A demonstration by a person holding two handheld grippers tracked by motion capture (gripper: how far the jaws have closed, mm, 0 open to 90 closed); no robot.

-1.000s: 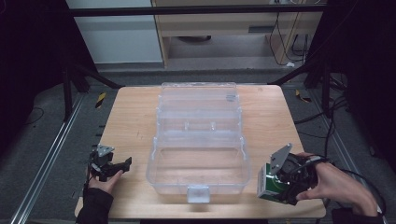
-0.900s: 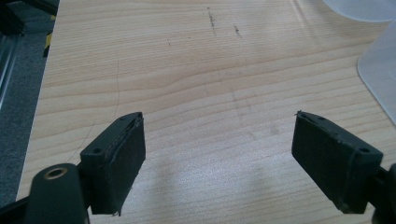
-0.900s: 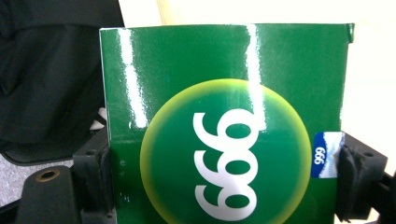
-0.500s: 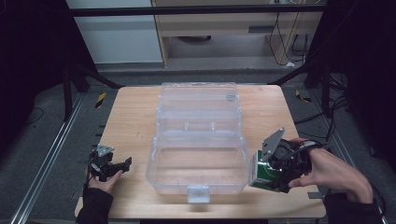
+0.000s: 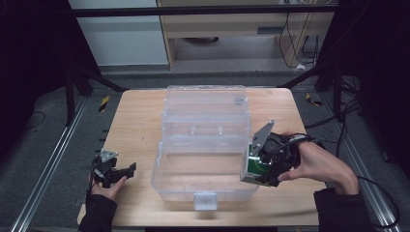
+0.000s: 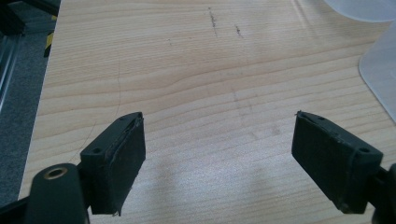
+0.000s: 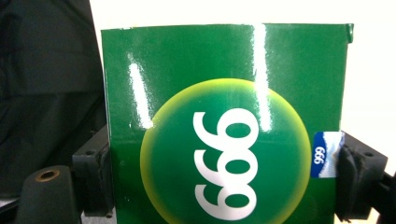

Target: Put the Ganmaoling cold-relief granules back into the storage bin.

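Pinching the green box (image 5: 255, 166) by its two side faces, the right gripper (image 5: 261, 166) holds it at the near-right rim of the open clear container (image 5: 193, 145), whose tray lies directly beyond the jaws.

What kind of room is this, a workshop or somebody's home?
Most likely a lab or recording workspace, not a home: a bare wooden table flanked by metal rails, cables trailing over grey floor, and a person working with handheld tools beside a clear plastic box.
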